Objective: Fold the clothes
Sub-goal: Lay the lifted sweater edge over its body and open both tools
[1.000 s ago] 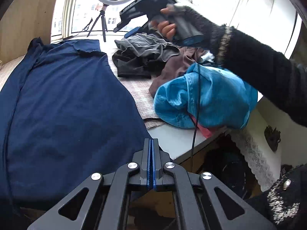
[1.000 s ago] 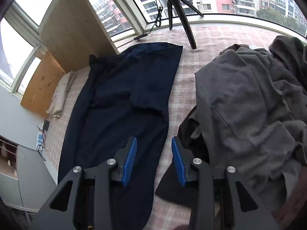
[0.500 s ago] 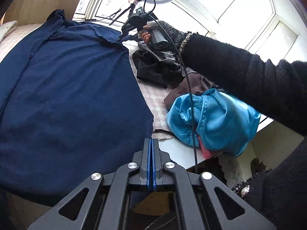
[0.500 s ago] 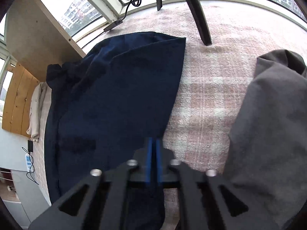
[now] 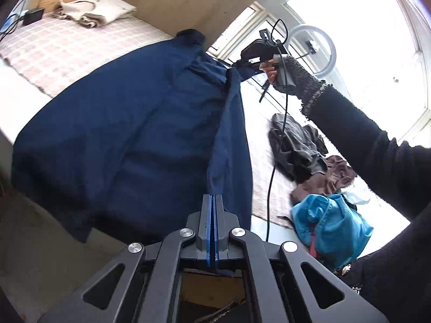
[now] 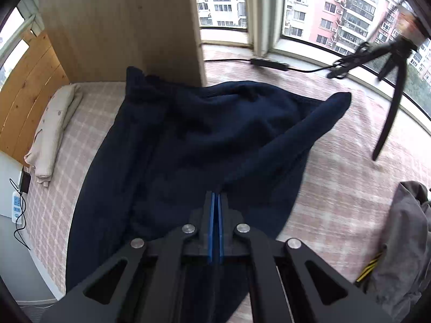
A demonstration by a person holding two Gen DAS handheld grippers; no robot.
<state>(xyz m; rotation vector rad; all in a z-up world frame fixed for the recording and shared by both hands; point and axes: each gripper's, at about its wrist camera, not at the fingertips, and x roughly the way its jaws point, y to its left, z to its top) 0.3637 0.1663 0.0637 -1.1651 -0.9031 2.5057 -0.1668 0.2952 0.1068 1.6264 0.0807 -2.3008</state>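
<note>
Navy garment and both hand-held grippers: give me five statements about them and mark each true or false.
1. The right hand-held gripper is shut on the navy garment. True.
2. The navy garment lies completely flat on the checked cloth. False: its right edge is lifted clear, hanging between the two grippers.
3. The left hand-held gripper is wide open. False: its blue pads are pressed together, with navy fabric at them.
4. A cream folded cloth lies left of the navy garment. True.
5. The blue satin item lies on top of the navy garment. False: it sits apart, by the grey clothes.
</note>
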